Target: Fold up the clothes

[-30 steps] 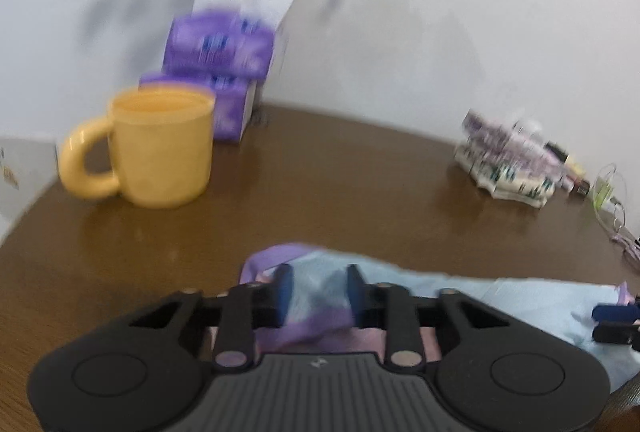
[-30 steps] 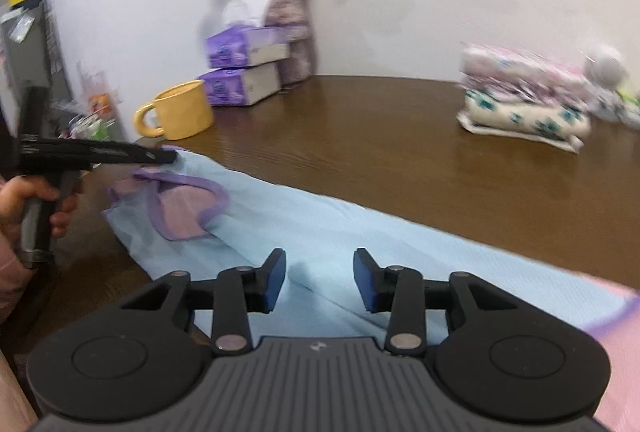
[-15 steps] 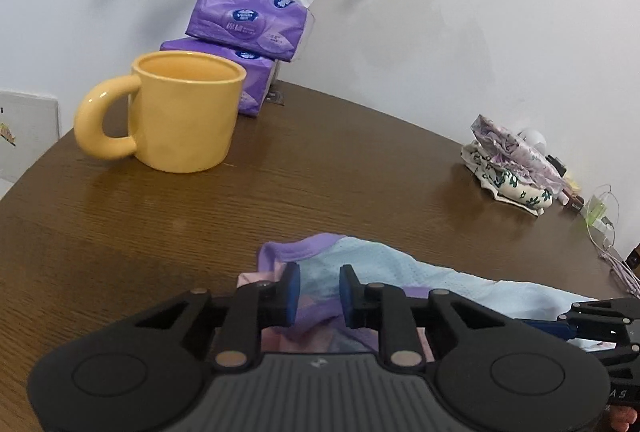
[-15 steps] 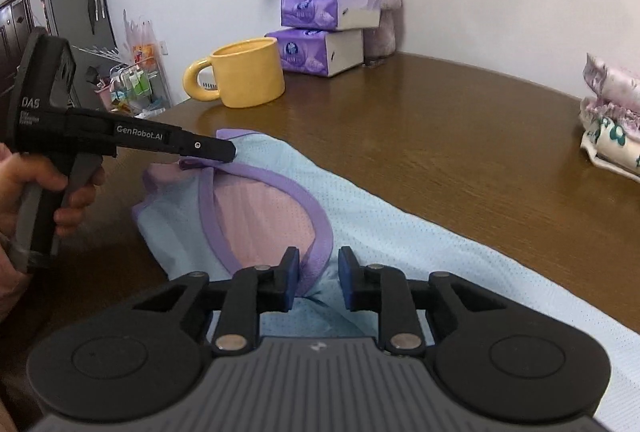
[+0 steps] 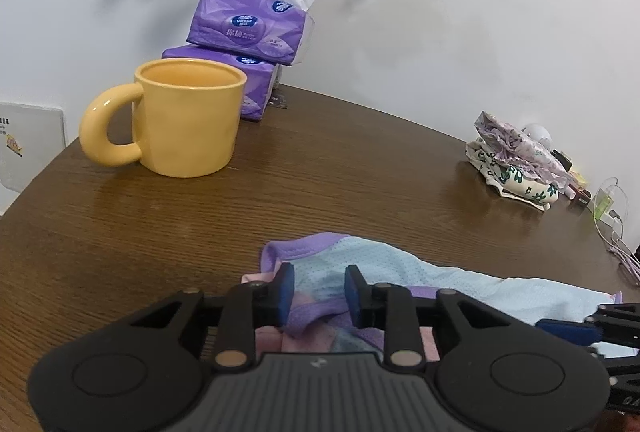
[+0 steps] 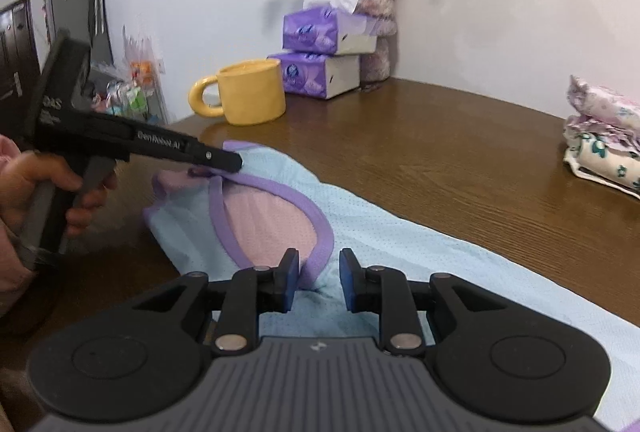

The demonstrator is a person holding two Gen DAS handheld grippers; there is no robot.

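A light blue mesh top (image 6: 400, 244) with purple trim and a pink inside lies on the brown table (image 6: 460, 152); it also shows in the left wrist view (image 5: 380, 264). My left gripper (image 5: 319, 290) is open, its fingers either side of the purple-trimmed shoulder. In the right wrist view the left gripper (image 6: 236, 162) rests at that far shoulder. My right gripper (image 6: 319, 282) is open over the purple neckline edge, with cloth between the blue pads.
A yellow mug (image 5: 184, 116) stands at the back left, with purple tissue packs (image 5: 248, 28) and a flower vase (image 6: 372, 20) behind it. A stack of folded floral clothes (image 5: 516, 160) lies at the right. Cables and small items (image 5: 608, 200) sit at the far right edge.
Both grippers' jaws narrowed on the top half a second ago and have now opened wider. The top's shoulder and neckline lie on the table where they were set.
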